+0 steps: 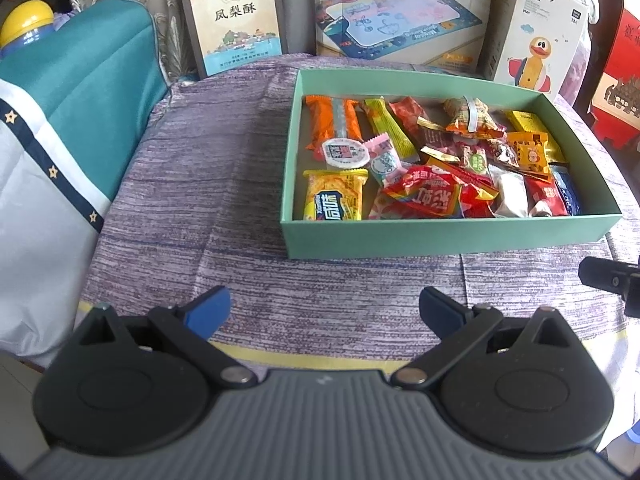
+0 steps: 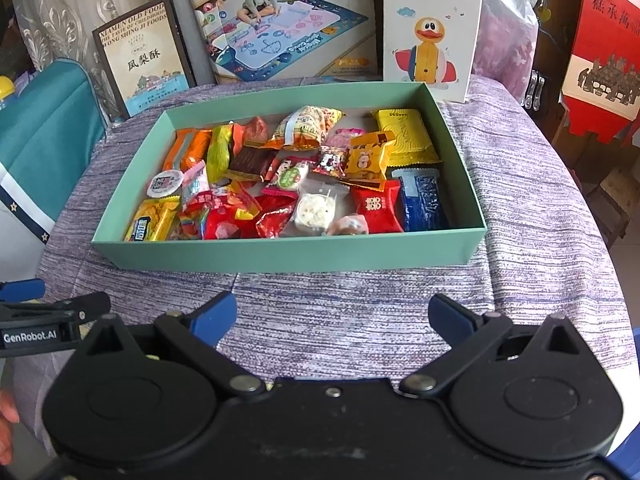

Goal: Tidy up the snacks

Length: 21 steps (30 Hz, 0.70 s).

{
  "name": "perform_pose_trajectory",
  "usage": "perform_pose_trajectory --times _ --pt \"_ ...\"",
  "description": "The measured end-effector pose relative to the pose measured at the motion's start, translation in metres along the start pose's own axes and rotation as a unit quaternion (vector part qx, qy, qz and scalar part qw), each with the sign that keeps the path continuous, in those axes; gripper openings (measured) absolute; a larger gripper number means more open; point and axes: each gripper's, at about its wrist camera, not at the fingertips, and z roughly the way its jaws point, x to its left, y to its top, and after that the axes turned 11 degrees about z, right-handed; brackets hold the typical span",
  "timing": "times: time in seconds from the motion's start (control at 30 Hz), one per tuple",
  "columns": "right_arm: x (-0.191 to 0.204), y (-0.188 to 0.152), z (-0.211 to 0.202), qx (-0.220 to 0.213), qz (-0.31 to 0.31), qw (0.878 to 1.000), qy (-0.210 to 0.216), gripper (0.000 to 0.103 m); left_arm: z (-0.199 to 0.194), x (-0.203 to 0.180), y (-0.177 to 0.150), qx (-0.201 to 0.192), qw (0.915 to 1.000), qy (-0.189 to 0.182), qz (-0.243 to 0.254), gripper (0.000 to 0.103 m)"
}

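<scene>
A shallow green box [image 1: 440, 236] [image 2: 280, 254] sits on the purple tablecloth, filled with several wrapped snacks: an orange bar [image 1: 332, 124], a yellow pack [image 1: 334, 200] [image 2: 150, 222], a red pack [image 1: 428, 196] [image 2: 376, 208] and a blue pack [image 2: 424, 204]. My left gripper [image 1: 324, 312] hovers open in front of the box's near left corner, nothing between its blue fingers. My right gripper [image 2: 332, 316] is open too, just short of the box's front wall, holding nothing. Each gripper shows at the edge of the other's view.
Behind the box stand a framed pastry box [image 1: 232, 16] [image 2: 140, 56], a drawing-mat box [image 1: 400, 12] [image 2: 280, 24] and a Roly-Poly Duck box [image 1: 536, 36] [image 2: 432, 28]. A teal cushion [image 1: 80, 92] lies left. A red carton [image 2: 604, 52] stands right.
</scene>
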Motion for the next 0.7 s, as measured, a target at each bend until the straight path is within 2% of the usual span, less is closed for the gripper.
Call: perform_pose_trajectory --times 0.7 --pt "-0.0005 0.0022 0.0071 0.005 -0.008 1.0 -0.007 0.103 0.0055 -0.0031 0.0004 0.01 0.9999 -0.004 0.007 0.103"
